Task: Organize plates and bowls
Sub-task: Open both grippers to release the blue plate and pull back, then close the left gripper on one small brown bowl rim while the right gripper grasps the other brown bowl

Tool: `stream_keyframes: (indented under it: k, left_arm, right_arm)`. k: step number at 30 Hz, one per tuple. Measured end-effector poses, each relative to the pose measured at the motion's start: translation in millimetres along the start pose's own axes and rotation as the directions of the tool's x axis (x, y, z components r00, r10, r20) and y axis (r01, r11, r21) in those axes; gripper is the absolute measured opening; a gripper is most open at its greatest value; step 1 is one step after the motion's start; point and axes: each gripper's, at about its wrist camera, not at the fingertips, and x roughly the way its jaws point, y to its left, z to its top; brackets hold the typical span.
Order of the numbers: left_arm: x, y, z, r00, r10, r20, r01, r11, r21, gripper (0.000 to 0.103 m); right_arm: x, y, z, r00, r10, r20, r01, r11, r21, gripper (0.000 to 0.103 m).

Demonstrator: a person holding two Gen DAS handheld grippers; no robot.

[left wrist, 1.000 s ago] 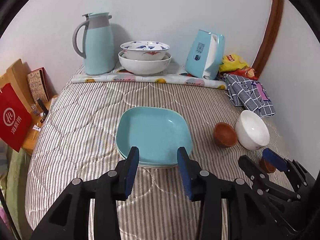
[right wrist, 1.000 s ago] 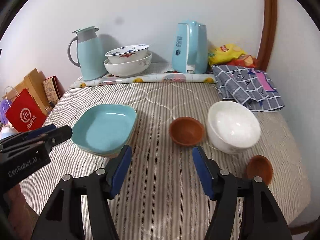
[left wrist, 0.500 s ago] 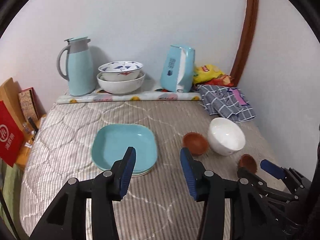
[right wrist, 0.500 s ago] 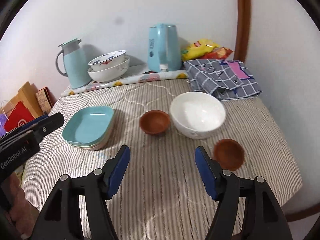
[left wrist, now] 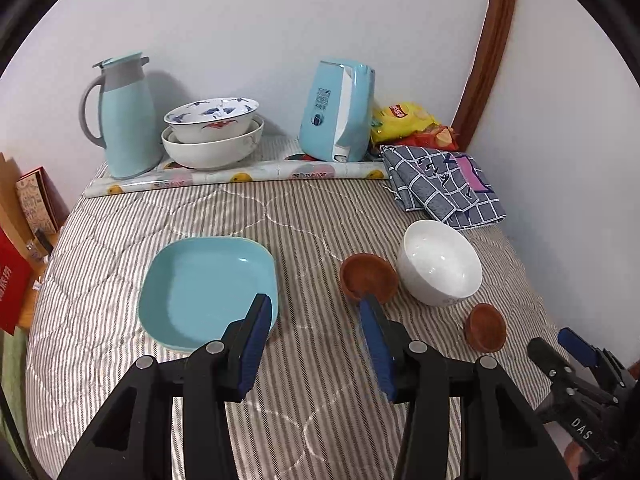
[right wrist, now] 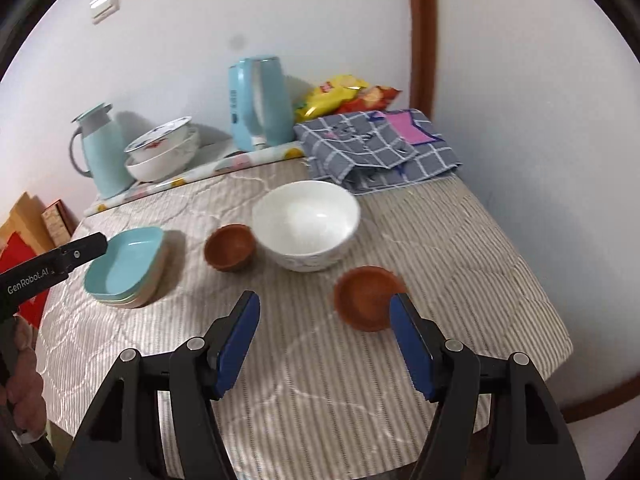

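Observation:
A stack of teal square plates (left wrist: 206, 288) (right wrist: 128, 266) lies on the striped cloth at the left. A brown bowl (left wrist: 368, 278) (right wrist: 230, 248) sits beside a white bowl (left wrist: 440, 266) (right wrist: 306, 224). A second brown bowl (left wrist: 486, 326) (right wrist: 368, 296) lies nearer the front right. My left gripper (left wrist: 316, 312) is open and empty, above the cloth between the plates and the first brown bowl. My right gripper (right wrist: 324, 312) is open and empty, its right finger just in front of the second brown bowl. It also shows in the left wrist view (left wrist: 560, 344).
At the back stand a teal jug (left wrist: 124, 116), two nested patterned bowls (left wrist: 212, 132), a teal kettle (left wrist: 340, 112), snack bags (left wrist: 408, 124) and a folded checked cloth (left wrist: 444, 184). A rolled sheet (left wrist: 240, 174) lies before them. The table edge (right wrist: 560, 352) falls off at the right.
Both grippers have pulled back from the plates and swung right. The right gripper now points at the second brown bowl. Nothing on the table has moved.

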Motion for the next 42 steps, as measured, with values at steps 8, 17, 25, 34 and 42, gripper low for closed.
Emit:
stream_keyframes:
  k: [8,17,25,34,42]
  left_arm:
    - [13,-11,11,1.0,-0.007,-0.015,0.007,1.0,-0.006,0.045]
    - [23,-23,25,1.0,0.006,-0.027,-0.006,1.0,0.014,0.049]
    - [31,-24,31,0.999,0.009,-0.034,-0.009,1.0,-0.002,0.049]
    - [57,-23,24,0.996,0.027,-0.086,-0.029,0.999,-0.016,0.049]
    - [83,-25,23,0.99,0.024,-0.136,-0.027,0.999,-0.023,0.049]
  right_arm:
    - [2,-26,11,0.999,-0.036,-0.003,0.037,0.999,0.034,0.067]
    - [5,-43,19,0.999,-0.051,-0.012,0.052,0.997,0.05,0.067]
    - [11,-48,27,0.998,-0.053,-0.018,0.053,0.998,0.04,0.067]
    - [37,-57,17,0.996,-0.048,-0.08,0.052,0.998,0.043,0.067]
    - [61,-62,12,0.992,-0.034,-0.121,0.04,0.998,0.054,0.067]
